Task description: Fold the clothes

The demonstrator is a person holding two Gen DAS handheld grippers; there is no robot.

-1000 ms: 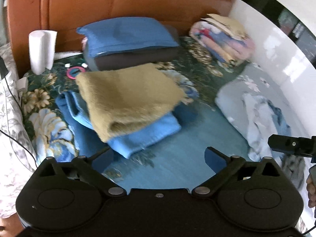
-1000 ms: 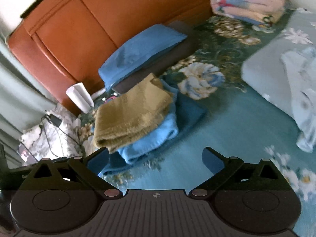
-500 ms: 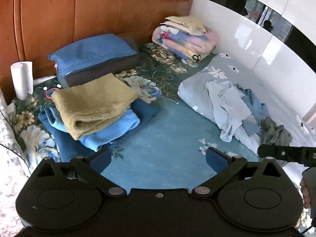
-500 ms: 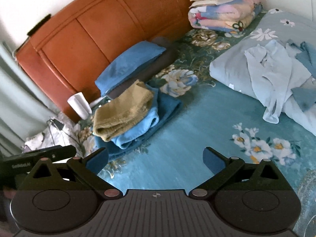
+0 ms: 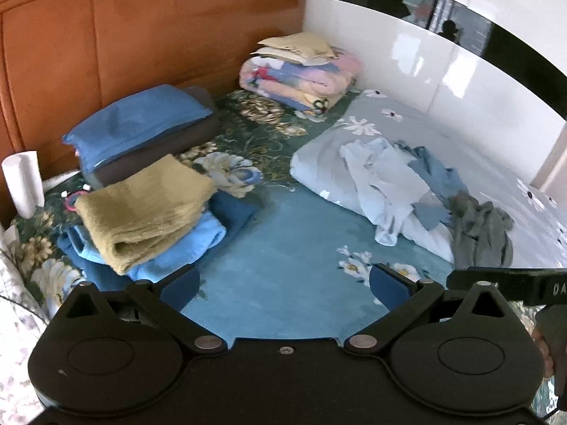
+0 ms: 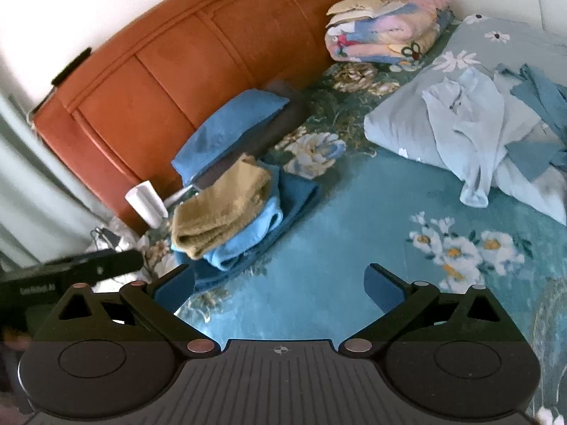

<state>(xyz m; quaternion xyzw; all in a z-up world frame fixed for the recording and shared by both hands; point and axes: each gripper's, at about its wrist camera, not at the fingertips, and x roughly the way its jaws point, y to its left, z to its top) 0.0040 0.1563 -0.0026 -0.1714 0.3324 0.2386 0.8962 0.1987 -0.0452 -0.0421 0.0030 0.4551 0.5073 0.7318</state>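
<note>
A folded tan garment (image 5: 145, 209) (image 6: 221, 205) lies on top of a folded light-blue one (image 5: 184, 248) (image 6: 248, 237) and a dark-blue one (image 6: 301, 194), stacked at the left of the bed. To the right, crumpled pale-blue and blue clothes (image 5: 393, 184) (image 6: 471, 124) and a grey-green garment (image 5: 482, 233) lie unfolded on a grey floral pillow (image 5: 326, 163). My left gripper (image 5: 283, 285) is open above the teal bedspread with nothing between its fingers. My right gripper (image 6: 280, 281) is open too, empty, also over the bedspread.
A blue pillow (image 5: 138, 120) on a dark one rests against the orange headboard (image 5: 141, 35). A folded colourful quilt (image 5: 301, 78) sits in the far corner by the white wall (image 5: 443, 81). A white paper roll (image 5: 21, 180) stands far left.
Both grippers have pulled back and up from the folded stack, both views turning right. The unfolded clothes on the right have come into view. Both jaws stay open.
</note>
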